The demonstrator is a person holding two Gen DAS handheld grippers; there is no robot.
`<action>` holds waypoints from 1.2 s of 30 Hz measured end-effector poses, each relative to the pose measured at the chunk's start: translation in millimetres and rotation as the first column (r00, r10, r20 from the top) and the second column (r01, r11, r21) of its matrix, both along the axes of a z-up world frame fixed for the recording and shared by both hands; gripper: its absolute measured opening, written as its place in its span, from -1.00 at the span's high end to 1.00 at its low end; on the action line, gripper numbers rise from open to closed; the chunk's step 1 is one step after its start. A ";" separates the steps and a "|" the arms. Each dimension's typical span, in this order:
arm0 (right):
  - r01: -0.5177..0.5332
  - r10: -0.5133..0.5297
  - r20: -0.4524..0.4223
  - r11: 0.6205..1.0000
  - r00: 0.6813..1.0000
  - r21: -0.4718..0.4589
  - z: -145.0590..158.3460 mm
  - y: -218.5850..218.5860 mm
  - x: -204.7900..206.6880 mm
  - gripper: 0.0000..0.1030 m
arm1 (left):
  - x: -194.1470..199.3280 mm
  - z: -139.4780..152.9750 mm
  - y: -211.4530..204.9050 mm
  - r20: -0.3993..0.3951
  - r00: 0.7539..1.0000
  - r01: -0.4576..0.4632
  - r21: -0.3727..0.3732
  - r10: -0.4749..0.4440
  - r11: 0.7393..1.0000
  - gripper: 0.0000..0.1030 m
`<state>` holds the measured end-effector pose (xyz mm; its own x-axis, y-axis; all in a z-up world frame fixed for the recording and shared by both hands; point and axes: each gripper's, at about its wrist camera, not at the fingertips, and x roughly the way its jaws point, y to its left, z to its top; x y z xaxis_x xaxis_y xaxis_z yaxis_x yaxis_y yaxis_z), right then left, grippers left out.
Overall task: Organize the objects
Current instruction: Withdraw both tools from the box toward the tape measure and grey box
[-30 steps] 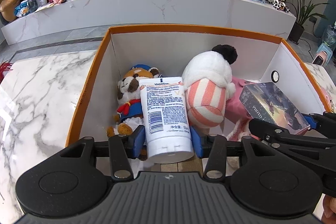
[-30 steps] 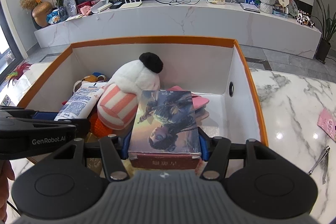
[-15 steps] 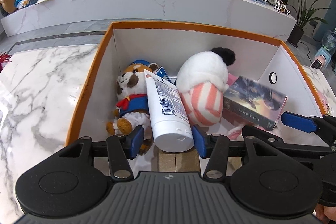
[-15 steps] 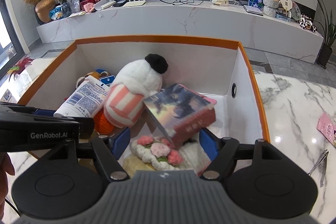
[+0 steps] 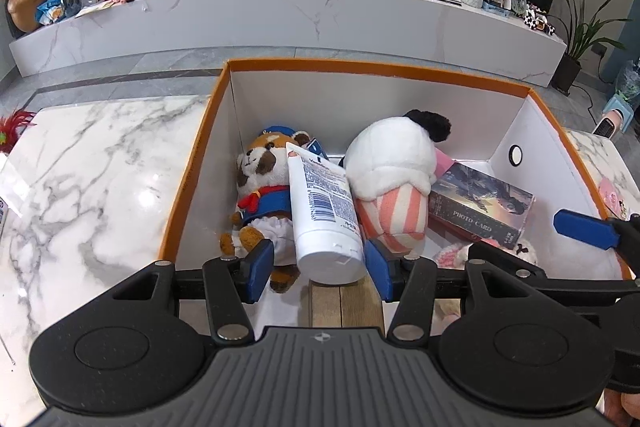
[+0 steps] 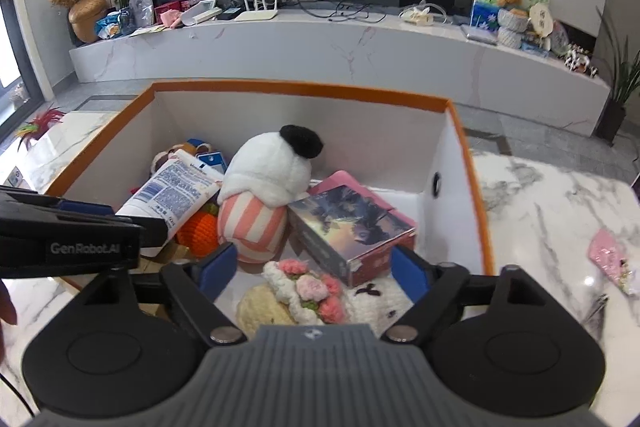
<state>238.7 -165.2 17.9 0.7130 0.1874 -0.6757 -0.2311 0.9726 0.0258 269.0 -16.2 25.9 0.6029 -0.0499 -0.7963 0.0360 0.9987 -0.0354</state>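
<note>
Since both drops look done, these lines run left to right in each view.
Tube (image 5: 325, 211): centre of the left view, lying in the box (image 5: 188, 187) against the bear (image 5: 264, 195), likely just released.
Left gripper (image 5: 318, 265): pads flank the cap with gaps, pitched down.
Card box (image 6: 352, 227): right of centre, on knitted things.
Right gripper (image 6: 314, 269): jaws just opened wide, nothing pinched, angled down.
</note>
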 end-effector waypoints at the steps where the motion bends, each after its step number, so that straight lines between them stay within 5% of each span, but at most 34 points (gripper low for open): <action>1: 0.002 -0.002 0.005 1.000 1.000 0.005 1.8 -1.0 -1.6 -0.69 | -1.7 1.3 -0.4 0.003 1.000 0.002 0.002 -0.002 1.000 -0.15; 31: -0.022 0.026 0.117 0.999 0.993 -0.028 42.0 7.5 -85.8 -0.85 | -92.9 41.5 10.4 0.126 0.992 0.007 0.048 -0.013 0.999 -0.17; 36: -0.032 0.029 0.123 0.999 0.992 0.026 44.9 0.4 -111.2 -0.89 | -114.7 46.1 14.7 0.127 0.991 0.031 0.024 -0.034 0.999 -0.19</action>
<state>127.5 -164.8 62.7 0.7840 0.2278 -0.5775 -0.2638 0.9643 0.0222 154.3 -1.4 72.1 0.6976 -0.0549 -0.7144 0.0713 0.9974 -0.0070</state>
